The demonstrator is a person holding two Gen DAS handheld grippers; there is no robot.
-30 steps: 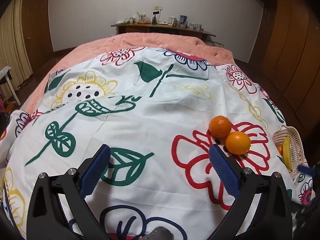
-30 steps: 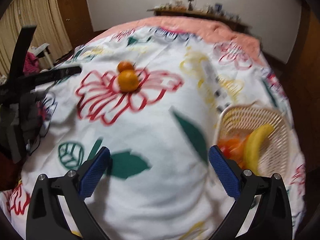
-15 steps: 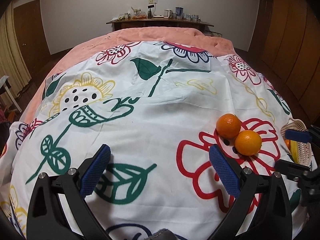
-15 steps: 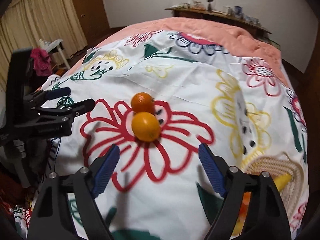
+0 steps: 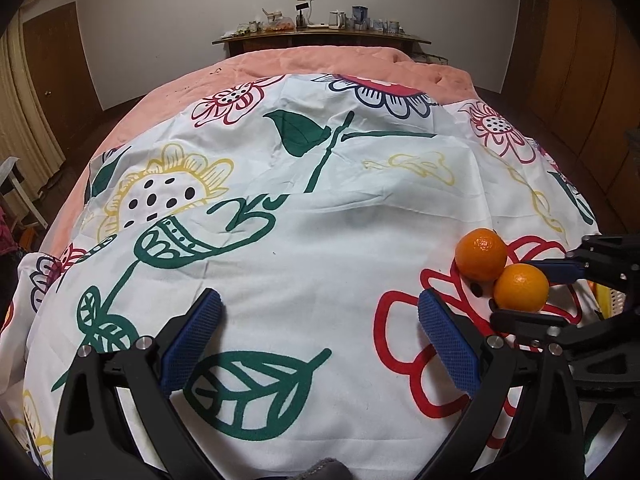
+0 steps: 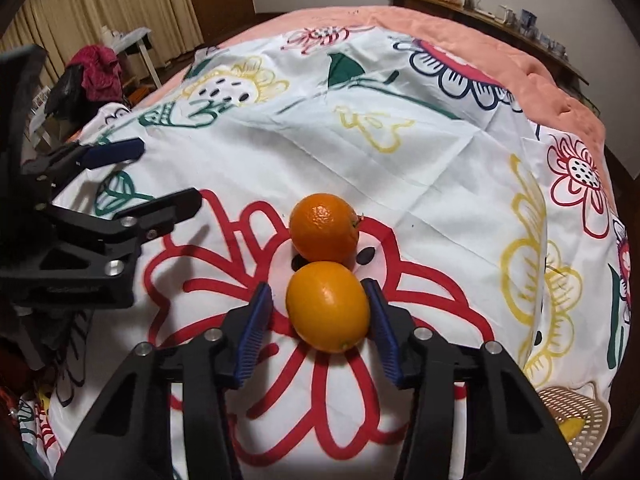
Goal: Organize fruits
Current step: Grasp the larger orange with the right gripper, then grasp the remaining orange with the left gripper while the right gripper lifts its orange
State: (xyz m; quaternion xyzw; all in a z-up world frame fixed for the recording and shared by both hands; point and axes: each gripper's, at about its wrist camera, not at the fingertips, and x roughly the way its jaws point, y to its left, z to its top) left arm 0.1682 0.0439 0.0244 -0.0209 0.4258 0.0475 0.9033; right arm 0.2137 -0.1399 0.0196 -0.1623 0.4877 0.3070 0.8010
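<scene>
Right wrist view: the right gripper has its fingers around the near orange, right pad touching, left just off. A 2nd orange touches it behind. Left gripper gapes wide, empty, beside them.

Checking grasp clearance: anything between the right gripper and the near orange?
Nothing visible. The right gripper already straddles the near orange, jaws open on both sides. The far orange touches it just beyond the fingertips.

Your right gripper is low and partly closed, one finger each side. Your left gripper is wide open.
</scene>
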